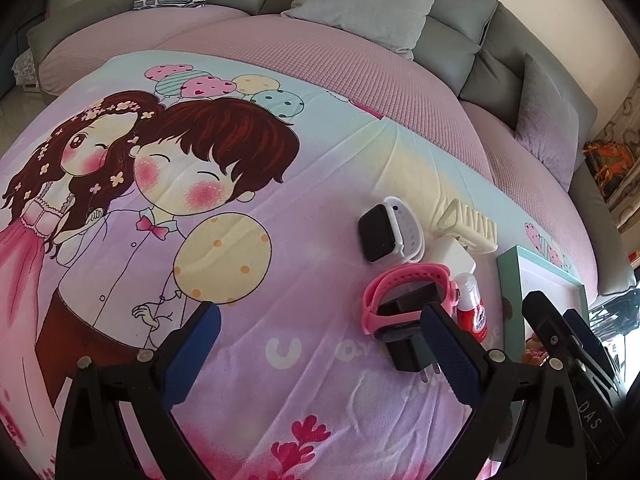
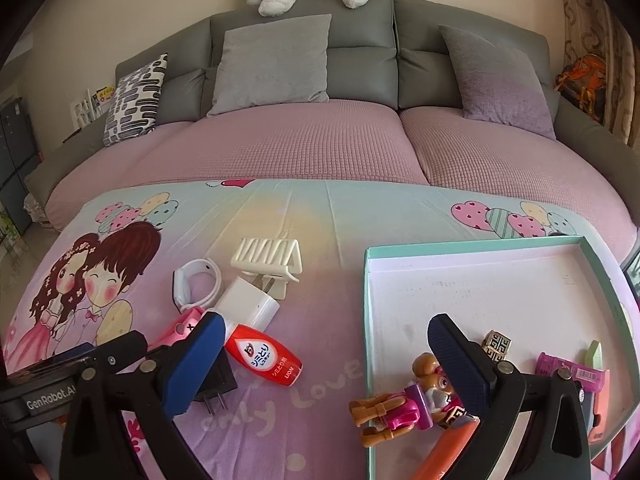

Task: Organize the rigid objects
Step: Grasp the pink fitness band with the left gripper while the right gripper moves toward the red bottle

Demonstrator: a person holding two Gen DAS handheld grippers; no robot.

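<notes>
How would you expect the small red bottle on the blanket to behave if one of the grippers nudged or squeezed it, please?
The red bottle lies on its side with rounded, glossy walls, so it would probably roll or slip between the pads. It looks small and light. It touches the white charger, so a push may shift that too.

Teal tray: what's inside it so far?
Teal tray holds a toy pup figure, patterned cube, pink packet. Right gripper hides the near corner's items.

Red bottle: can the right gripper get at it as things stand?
Probably yes. The red bottle lies uncovered on the blanket, just inside the open right gripper. The white charger touches its cap end only.
</notes>
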